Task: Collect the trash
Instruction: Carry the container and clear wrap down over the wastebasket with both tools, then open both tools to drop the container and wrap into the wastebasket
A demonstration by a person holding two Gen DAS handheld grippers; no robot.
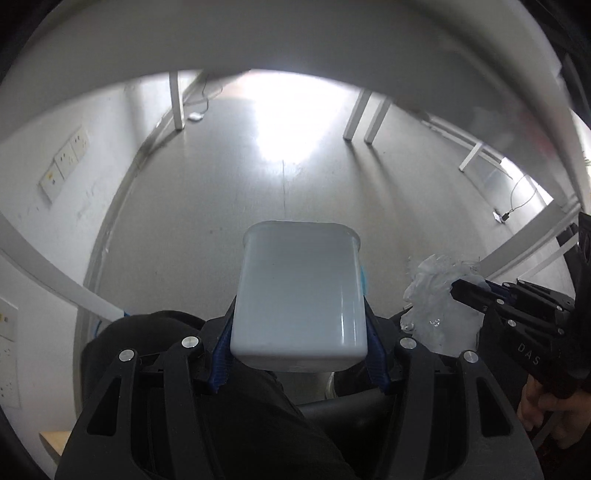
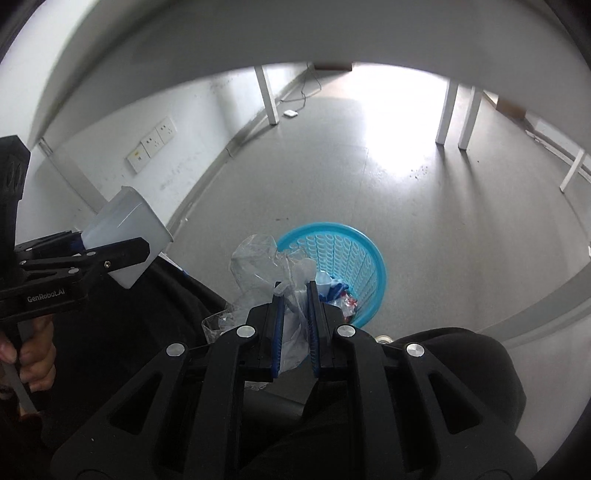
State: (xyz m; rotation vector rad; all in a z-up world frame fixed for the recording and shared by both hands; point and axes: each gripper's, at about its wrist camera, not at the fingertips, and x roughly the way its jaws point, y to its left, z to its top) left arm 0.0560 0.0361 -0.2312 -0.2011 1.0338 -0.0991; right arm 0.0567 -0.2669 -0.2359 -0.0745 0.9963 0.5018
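Note:
My left gripper (image 1: 299,325) is shut on a white translucent plastic container (image 1: 301,291), held above the floor; it also shows in the right wrist view (image 2: 127,232) at the left. My right gripper (image 2: 294,291) is shut on a crumpled clear plastic bag (image 2: 266,269), which also shows in the left wrist view (image 1: 436,306) at the right. A blue perforated waste basket (image 2: 354,254) stands on the floor just beyond the bag, with trash in it. The right gripper hangs near the basket's near rim.
Both grippers are under a white table edge (image 2: 295,33). White table legs (image 2: 447,114) stand further off on the grey floor. A white wall with sockets (image 2: 151,147) runs along the left. The person's dark-clothed legs (image 2: 461,369) are below.

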